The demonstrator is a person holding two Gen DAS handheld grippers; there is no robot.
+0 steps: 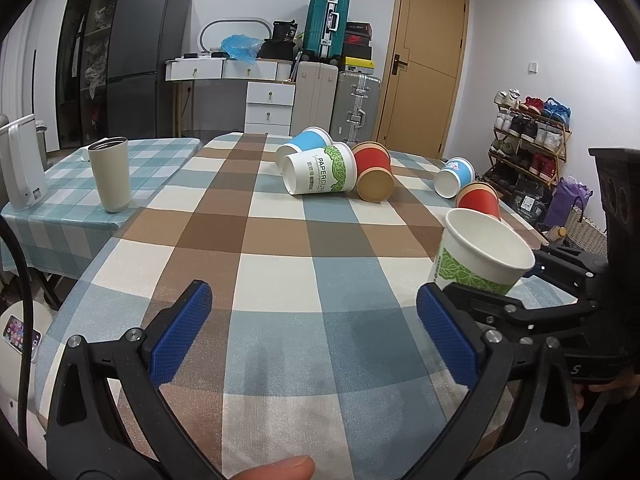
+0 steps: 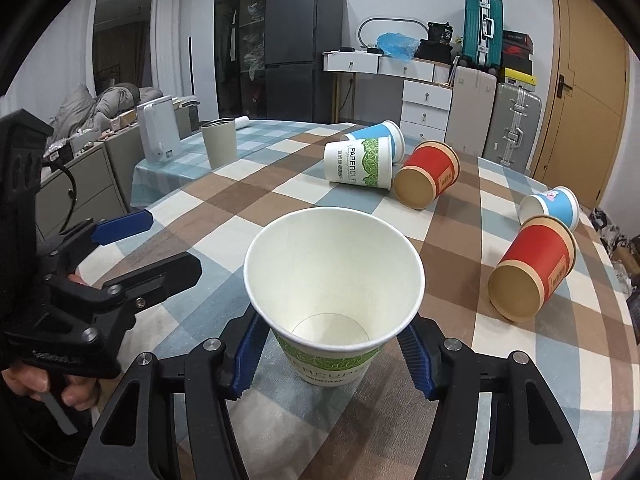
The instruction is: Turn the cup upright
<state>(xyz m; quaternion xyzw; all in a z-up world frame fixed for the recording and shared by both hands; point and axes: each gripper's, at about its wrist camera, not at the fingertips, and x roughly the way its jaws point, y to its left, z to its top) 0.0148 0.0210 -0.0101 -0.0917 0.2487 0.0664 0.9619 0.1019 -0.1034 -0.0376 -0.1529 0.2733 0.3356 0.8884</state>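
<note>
A white paper cup with green leaf print (image 2: 334, 312) stands mouth-up between the blue pads of my right gripper (image 2: 334, 356), which is shut on its lower wall; whether its base touches the checked tablecloth (image 2: 248, 240) I cannot tell. The same cup (image 1: 480, 256) shows at the right of the left wrist view. My left gripper (image 1: 316, 320) is open and empty over the cloth, left of the cup. Several other cups lie on their sides: a white and green one (image 2: 358, 164), a blue one (image 2: 380, 134), two red ones (image 2: 428, 176) (image 2: 532, 268), another blue one (image 2: 550, 206).
A beige tumbler (image 1: 110, 174) and a white kettle (image 1: 20, 164) stand on the adjoining table at the left. The table's right edge drops off beside a shoe rack (image 1: 528, 136). Drawers, suitcases and a fridge line the far wall.
</note>
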